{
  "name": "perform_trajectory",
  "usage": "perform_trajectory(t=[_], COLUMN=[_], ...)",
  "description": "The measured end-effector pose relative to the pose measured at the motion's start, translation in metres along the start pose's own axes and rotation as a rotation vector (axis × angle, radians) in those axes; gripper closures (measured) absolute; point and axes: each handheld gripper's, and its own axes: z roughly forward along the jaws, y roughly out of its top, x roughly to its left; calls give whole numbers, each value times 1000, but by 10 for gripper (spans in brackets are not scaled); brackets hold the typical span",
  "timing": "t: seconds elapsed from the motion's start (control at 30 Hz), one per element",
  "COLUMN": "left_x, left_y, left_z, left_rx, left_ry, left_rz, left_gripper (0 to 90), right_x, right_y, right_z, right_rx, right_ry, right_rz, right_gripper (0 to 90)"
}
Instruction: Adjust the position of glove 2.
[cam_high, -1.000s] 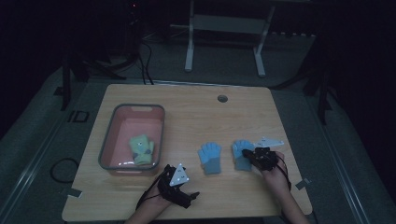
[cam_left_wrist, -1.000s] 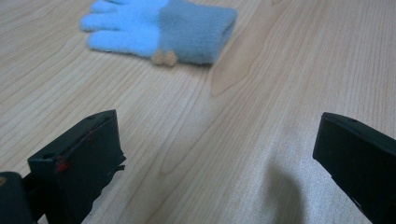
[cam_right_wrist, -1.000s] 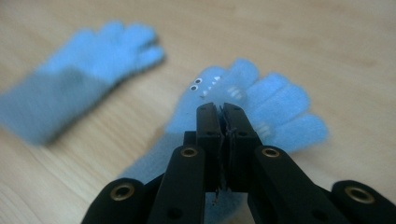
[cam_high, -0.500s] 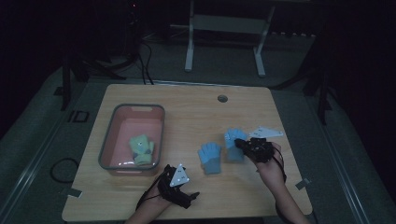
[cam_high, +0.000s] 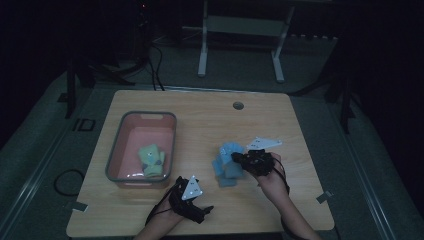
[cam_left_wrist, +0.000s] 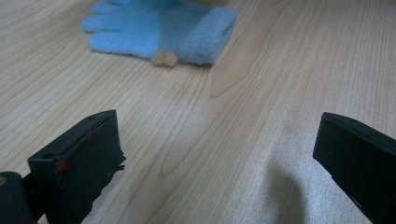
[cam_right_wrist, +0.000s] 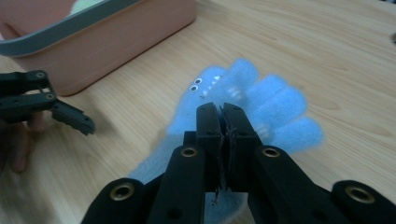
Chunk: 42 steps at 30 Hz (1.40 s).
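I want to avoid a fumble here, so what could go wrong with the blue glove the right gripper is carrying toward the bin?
1. The right gripper pinches just a fold of the blue glove between shut jaws, so the glove may slip out.
2. The second blue glove lies close underneath and might get dragged along.
3. The open left gripper waits near the pink bin, so the arms could bump.

Fluffy light-blue knit glove (cam_right_wrist: 261, 112): cuff hidden beneath the closed black fingers (cam_right_wrist: 211, 126); second blue glove (cam_left_wrist: 163, 28) beyond the fingers, cropped by top edge.
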Motion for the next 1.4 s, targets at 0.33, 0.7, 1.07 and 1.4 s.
perform_trajectory(t=[0.33,0.7,1.07,1.4], left_x=[0,0,1,-2], left_y=[0,0,0,0], left_z=[0,0,0,-2], left_rx=[-2,-3,27,-30], left_ry=[-2,-4,10,-18], left_rz=[0,1,-1,-30], left_gripper=[13,13,13,13], right_x=[13,7,1,-1], right_y=[-5,-21,-32,-24], right_z=[21,42,57,35], right_rx=[56,117,169,102], right_ry=[19,26,49,55], right_rz=[-40,-22,12,9], right_gripper=[861,855,816,454])
